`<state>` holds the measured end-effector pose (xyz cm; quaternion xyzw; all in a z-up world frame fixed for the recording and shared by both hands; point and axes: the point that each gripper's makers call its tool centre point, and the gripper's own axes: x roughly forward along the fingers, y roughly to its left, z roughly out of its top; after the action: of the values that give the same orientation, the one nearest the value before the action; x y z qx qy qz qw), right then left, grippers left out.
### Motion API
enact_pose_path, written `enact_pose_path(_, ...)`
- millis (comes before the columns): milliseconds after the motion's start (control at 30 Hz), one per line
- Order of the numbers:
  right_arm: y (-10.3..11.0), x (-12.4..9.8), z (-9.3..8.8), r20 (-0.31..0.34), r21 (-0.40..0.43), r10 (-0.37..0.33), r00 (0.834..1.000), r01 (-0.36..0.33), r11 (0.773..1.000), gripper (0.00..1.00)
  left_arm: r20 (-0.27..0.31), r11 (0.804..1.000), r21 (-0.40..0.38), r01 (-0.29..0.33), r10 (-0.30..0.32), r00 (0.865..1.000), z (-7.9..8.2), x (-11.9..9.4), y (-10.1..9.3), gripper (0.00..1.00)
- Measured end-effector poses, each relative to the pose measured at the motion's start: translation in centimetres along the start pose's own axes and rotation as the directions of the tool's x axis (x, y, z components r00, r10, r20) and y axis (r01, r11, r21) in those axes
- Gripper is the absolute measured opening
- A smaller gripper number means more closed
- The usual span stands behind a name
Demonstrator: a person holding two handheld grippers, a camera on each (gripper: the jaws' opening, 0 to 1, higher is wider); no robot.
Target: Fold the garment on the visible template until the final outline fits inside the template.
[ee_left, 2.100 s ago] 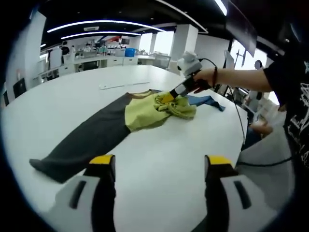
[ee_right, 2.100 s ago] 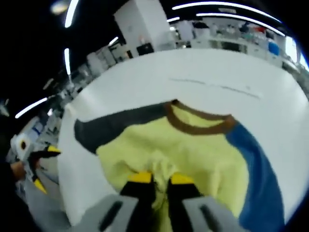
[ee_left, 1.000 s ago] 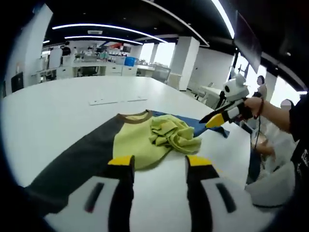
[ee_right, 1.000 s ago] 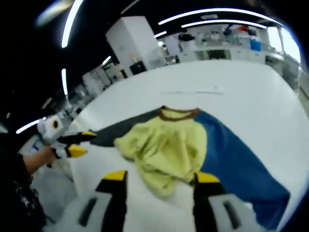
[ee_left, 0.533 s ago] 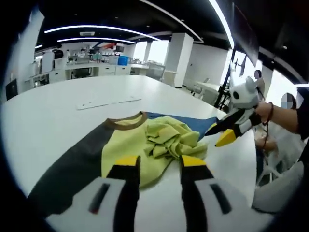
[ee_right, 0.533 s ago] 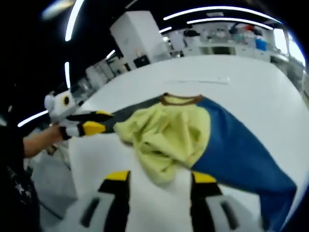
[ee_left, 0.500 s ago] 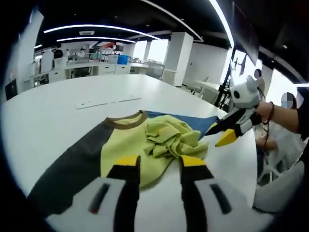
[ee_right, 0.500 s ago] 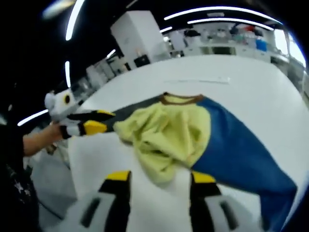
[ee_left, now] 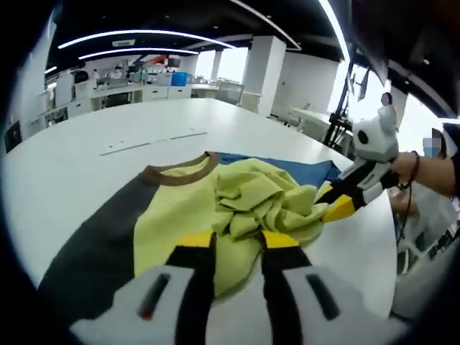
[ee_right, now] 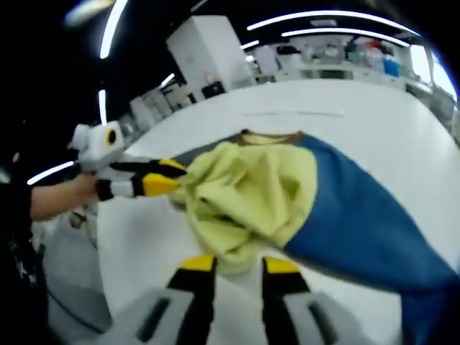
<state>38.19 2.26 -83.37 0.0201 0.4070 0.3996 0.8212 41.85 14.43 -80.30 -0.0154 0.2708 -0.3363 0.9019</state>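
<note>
Both grippers have closed in on the crumpled yellow-green shirt with a brown collar, one charcoal sleeve and one blue sleeve [ee_left: 215, 205] since half a second ago, and their jaws have narrowed. Left gripper [ee_left: 237, 241]: yellow-tipped jaws at a narrow gap, astride the bunched hem fold; whether cloth is pinched cannot be told. Right gripper [ee_right: 239, 264]: jaws likewise narrow at the opposite edge of the bunch, grip unclear. The shirt lies on the white oval table [ee_left: 86, 147], directly ahead of both grippers. Beyond stand white pillars [ee_left: 266, 68], benches and strip ceiling lights [ee_left: 136, 34].
</note>
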Motion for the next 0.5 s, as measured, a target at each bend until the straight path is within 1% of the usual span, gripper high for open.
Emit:
enact_pose_path(133,-0.1,0.2,-0.3,-0.003,0.003,0.002,1.000,-0.002,1.000,0.20,-0.011,1.000,0.012,0.004,-0.004,1.000,0.0,0.9,-0.2,0.20)
enact_pose_path(233,-0.2,0.6,-0.2,-0.001,0.008,0.009,1.000,-0.009,1.000,0.17,-0.016,1.000,-0.006,0.004,-0.005,1.000,-0.1,1.3,-0.3,0.17)
enact_pose_path(367,-0.4,0.7,-0.1,0.002,0.018,0.008,1.000,-0.008,1.000,0.14,-0.042,1.000,-0.015,0.001,-0.002,0.999,-0.6,1.8,-0.2,0.08)
enact_pose_path(500,-0.3,0.9,0.1,0.009,0.024,0.014,1.000,-0.014,1.000,0.10,-0.048,0.999,-0.041,-0.006,0.004,0.999,-0.9,1.9,0.2,0.04)
